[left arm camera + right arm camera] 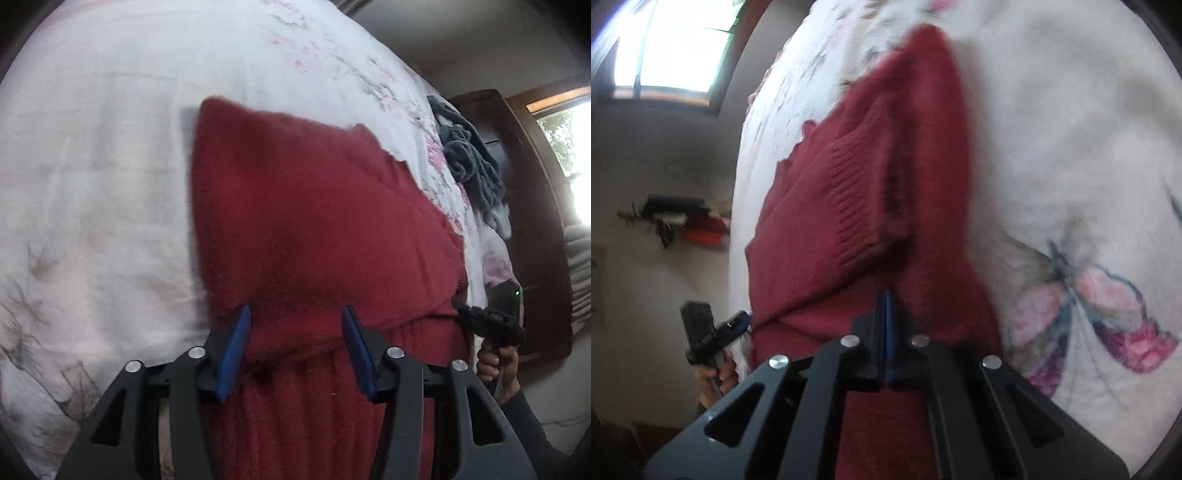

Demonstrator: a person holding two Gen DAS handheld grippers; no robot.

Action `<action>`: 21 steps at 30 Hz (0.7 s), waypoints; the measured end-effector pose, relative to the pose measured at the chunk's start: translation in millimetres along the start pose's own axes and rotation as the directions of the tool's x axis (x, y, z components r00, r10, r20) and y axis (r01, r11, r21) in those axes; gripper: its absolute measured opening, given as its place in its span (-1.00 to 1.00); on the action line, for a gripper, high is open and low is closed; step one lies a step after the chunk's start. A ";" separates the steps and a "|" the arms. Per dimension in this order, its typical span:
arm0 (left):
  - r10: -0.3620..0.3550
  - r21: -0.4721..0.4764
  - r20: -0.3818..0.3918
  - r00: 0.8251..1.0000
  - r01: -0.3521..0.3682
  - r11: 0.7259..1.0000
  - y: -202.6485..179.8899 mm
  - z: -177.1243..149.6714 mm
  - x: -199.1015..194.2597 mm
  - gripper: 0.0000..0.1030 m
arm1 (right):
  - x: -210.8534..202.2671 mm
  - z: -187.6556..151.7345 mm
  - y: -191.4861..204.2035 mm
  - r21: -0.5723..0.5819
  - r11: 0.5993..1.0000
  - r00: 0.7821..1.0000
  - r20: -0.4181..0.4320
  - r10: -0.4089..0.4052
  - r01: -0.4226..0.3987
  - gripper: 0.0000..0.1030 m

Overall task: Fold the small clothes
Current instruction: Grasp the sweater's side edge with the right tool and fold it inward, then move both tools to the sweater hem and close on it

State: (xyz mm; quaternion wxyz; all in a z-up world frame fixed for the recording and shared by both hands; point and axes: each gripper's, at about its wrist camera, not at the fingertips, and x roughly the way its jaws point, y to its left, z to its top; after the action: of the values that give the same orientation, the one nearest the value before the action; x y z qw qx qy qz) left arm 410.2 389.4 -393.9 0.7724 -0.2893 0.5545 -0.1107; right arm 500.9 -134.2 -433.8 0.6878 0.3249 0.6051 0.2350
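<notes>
The left hand-held gripper (295,314) gapes wide over the folded, ribbed red sweater (314,221); the right hand-held gripper (886,295) pinches its edge, on the bed (92,166)

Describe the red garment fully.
The red garment is a dark red knit, partly folded, with a ribbed panel and a frilly edge. It lies on the floral bedsheet. The left gripper stands open around its near fold; the right gripper is shut on its edge.

A home bedroom: floral bedspread (92,166), wooden-framed window (668,48), dark wooden furniture (517,184).
</notes>
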 end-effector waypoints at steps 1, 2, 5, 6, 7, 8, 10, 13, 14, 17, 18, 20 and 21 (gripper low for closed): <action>-0.002 -0.009 0.009 1.000 0.002 1.000 -3.5 -2.7 -8.4 -0.03 | -7.2 -1.6 1.5 0.024 1.000 1.000 0.005 0.002 -0.002 -0.96; -0.005 0.004 0.022 1.000 0.005 1.000 -8.4 -8.2 -20.0 0.06 | -17.1 -5.8 5.7 0.024 1.000 1.000 0.015 0.007 -0.007 -0.71; 0.019 0.072 0.010 1.000 -0.019 0.997 -11.5 -44.4 -54.3 0.36 | -53.2 -37.9 19.2 -0.027 1.000 1.000 0.007 0.015 -0.015 -0.09; 0.025 0.072 -0.016 1.000 -0.024 0.997 -5.5 -63.4 -63.6 0.37 | -63.8 -46.8 16.1 -0.033 0.999 1.000 -0.010 0.016 -0.016 -0.08; 0.031 0.066 -0.037 0.999 -0.029 0.997 0.5 -79.5 -71.8 0.37 | -78.0 -66.0 8.5 -0.030 0.999 0.999 -0.048 0.010 -0.012 -0.07; 0.042 0.054 -0.061 0.997 -0.039 0.998 4.9 -103.3 -79.9 0.37 | -85.4 -83.3 3.4 -0.021 1.000 0.997 -0.073 -0.003 0.001 -0.05; 0.037 0.022 -0.092 0.995 -0.035 0.999 19.1 -151.0 -98.5 0.37 | -108.8 -131.3 -16.3 -0.007 0.999 0.991 -0.124 -0.045 0.044 -0.05; -0.009 -0.076 -0.099 0.995 0.002 0.997 46.2 -211.3 -122.4 0.37 | -133.7 -188.8 -39.3 0.057 0.996 0.986 -0.158 -0.059 0.069 -0.03; -0.015 -0.116 -0.098 0.995 0.003 0.993 54.9 -234.6 -127.7 0.37 | -139.5 -203.7 -47.0 0.074 0.994 0.985 -0.161 -0.069 0.082 -0.01; -0.068 -0.220 -0.111 0.991 0.042 0.975 68.1 -282.0 -126.9 0.37 | -148.8 -246.8 -63.0 0.149 0.986 0.985 -0.167 -0.046 0.072 -0.01; -0.086 -0.232 -0.126 0.988 0.055 0.971 66.9 -291.8 -122.6 0.37 | -147.8 -260.1 -67.1 0.163 0.984 0.984 -0.172 -0.038 0.067 0.00; -0.085 -0.228 -0.136 0.987 0.052 0.972 64.2 -309.4 -122.8 0.37 | -145.6 -277.8 -66.5 0.171 0.984 0.984 -0.175 -0.027 0.058 0.00; -0.091 -0.229 -0.140 0.986 0.057 0.972 60.3 -313.2 -121.3 0.37 | -143.6 -285.8 -65.7 0.174 0.983 0.984 -0.177 -0.019 0.051 0.00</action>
State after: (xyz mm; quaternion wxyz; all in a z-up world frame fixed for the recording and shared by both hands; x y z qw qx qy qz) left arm 69.1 396.3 -400.2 0.6863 -0.3862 0.6085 -0.0976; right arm 192.1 -235.1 -400.4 0.6042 0.3526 0.6874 0.1953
